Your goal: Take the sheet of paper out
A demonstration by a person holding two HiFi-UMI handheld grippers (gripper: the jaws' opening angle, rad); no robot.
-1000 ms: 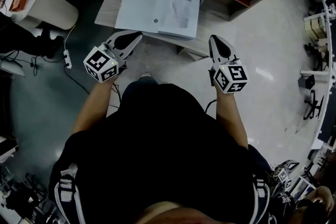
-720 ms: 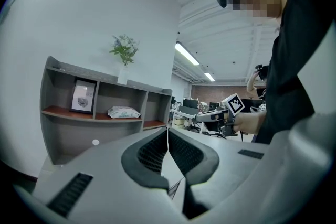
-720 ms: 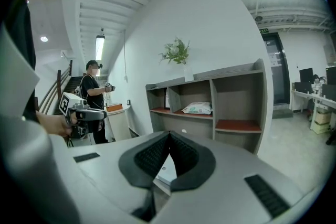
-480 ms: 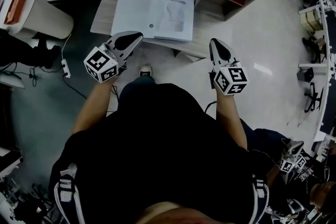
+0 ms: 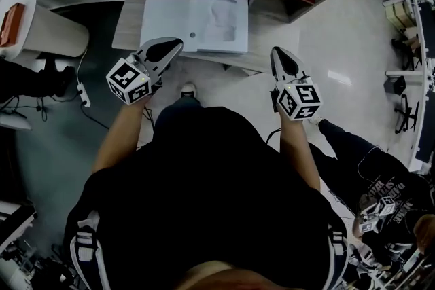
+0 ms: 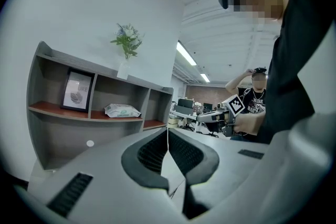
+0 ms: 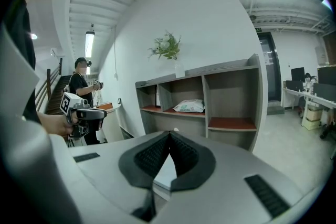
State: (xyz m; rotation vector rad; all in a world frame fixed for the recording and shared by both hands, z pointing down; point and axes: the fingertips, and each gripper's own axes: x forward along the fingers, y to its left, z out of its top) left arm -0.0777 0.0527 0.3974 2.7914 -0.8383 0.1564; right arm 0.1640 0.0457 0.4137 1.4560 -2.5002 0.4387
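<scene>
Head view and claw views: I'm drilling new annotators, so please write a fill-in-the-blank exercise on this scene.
The left claw and right claw are both ____, holding nothing. Neither claw ____ the flat white document folder on the grey desk. The soft white packet lies in the ____ compartment of the grey shelf unit. The white vase of flowers stands on ____ of it.
Missing: shut; touches; middle; top.

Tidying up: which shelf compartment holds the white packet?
The middle compartment: it holds the packet; the left compartment has a framed picture, the right compartment looks empty.
</scene>
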